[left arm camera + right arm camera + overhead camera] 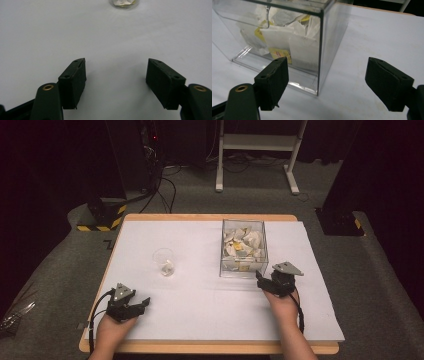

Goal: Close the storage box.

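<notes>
A clear plastic box (244, 247) full of white and yellow tea bags stands at the right of the white table cover (200, 315). A small clear cup (164, 262) holding one tea bag stands left of it. My left gripper (143, 303) rests low near the front left, open and empty, pointing toward the cup. In the left gripper view the jaws (116, 75) stand wide over bare cover, the cup's base (124, 3) far ahead. My right gripper (259, 278) sits just before the box's near right corner, open with nothing held. In the right gripper view the box (287, 37) is close ahead of the gripper (327, 80).
The wooden table edge (200, 348) runs along the front. Behind the table lie a grey carpet, black cables (162, 190) and a white stand frame (257, 142). A yellow and black striped base (102, 215) sits at the back left corner.
</notes>
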Demonstrator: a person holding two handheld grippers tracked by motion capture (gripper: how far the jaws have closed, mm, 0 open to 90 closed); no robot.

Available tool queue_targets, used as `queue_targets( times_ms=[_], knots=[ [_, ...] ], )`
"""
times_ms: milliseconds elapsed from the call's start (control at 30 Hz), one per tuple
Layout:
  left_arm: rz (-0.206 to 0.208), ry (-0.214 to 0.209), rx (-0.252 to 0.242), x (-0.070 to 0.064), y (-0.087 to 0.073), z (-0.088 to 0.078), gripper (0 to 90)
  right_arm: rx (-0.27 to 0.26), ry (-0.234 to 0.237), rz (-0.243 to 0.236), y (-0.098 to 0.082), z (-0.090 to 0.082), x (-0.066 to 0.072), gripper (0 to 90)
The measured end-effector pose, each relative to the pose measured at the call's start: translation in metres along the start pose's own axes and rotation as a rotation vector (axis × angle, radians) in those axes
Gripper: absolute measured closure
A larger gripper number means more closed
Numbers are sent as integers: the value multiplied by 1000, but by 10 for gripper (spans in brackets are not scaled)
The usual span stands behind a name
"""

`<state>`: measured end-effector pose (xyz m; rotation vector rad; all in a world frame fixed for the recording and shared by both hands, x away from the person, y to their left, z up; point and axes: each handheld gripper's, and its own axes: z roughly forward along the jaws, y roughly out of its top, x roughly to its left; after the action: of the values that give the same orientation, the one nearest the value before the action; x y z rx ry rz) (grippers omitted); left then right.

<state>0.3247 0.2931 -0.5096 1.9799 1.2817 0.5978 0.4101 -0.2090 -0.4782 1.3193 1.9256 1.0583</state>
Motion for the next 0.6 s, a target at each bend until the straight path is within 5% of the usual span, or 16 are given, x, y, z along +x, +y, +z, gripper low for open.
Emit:
queue_targets(
  times_ms=[167, 600],
  knots=[
    [3, 1, 2, 0, 0, 0, 327, 24, 18, 11, -14, -17, -9, 188],
    [1, 11, -5, -1, 0, 0, 322, 98, -53, 56, -57, -64, -40, 195]
  ],
)
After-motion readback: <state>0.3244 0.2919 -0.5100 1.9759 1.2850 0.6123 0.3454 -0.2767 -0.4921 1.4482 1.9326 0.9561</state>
